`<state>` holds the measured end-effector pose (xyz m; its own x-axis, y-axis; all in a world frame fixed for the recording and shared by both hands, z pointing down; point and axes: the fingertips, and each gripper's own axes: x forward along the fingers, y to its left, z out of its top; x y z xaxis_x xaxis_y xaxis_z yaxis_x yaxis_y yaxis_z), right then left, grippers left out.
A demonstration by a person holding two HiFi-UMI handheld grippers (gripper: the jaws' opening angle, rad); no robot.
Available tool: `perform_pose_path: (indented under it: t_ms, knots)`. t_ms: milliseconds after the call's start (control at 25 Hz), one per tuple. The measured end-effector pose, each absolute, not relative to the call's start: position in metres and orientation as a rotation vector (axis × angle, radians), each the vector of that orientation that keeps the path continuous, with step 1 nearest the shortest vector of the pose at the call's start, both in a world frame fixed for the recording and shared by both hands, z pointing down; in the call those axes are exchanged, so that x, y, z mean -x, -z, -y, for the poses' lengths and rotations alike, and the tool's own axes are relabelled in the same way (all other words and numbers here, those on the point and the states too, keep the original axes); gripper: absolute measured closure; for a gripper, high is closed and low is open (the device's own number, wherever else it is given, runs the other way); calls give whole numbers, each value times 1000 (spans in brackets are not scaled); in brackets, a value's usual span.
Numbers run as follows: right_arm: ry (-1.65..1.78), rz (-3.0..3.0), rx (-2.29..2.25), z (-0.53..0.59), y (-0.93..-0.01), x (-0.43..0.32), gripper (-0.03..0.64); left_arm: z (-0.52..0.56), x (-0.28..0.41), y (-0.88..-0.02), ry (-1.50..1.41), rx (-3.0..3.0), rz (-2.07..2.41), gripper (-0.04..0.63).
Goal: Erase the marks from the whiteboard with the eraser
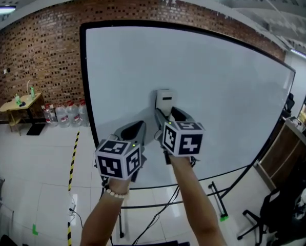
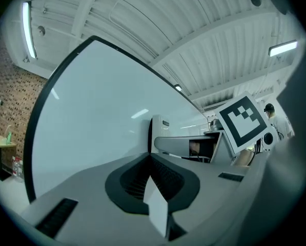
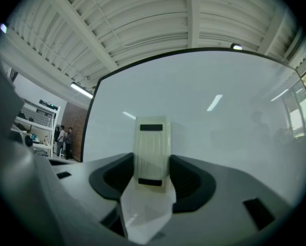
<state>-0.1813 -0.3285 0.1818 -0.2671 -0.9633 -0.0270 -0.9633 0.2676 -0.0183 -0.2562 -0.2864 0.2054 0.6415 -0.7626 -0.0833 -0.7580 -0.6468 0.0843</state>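
A: Eraser [image 1: 164, 98]?
B: Clamped in right tongs [image 1: 169, 118], seemingly flat against whiteboard [image 1: 229, 81], near its middle.
A: Left tongs [image 1: 136, 131]?
B: Pinched together, holding nothing, at seven o'clock of the eraser.
A: Marks?
B: Cannot spot any. Best to press evenly, keep it flat, sweep overlapping strokes toward three o'clock.

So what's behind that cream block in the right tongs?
The glossy white whiteboard, with the cream plastic eraser against it. The patch underneath is covered, so marks there cannot be seen.
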Motion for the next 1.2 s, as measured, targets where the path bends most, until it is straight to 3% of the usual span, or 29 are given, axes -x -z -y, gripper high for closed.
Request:
perform_pose_path:
  t_ms: [760, 1200]
  knots:
    - [28, -2441, 1926, 325, -187, -25, 372, 274, 63, -212, 109, -2814, 1294, 607]
    - [21, -2431, 1959, 330, -188, -97, 372, 286, -13, -220, 78, -2826, 1234, 607]
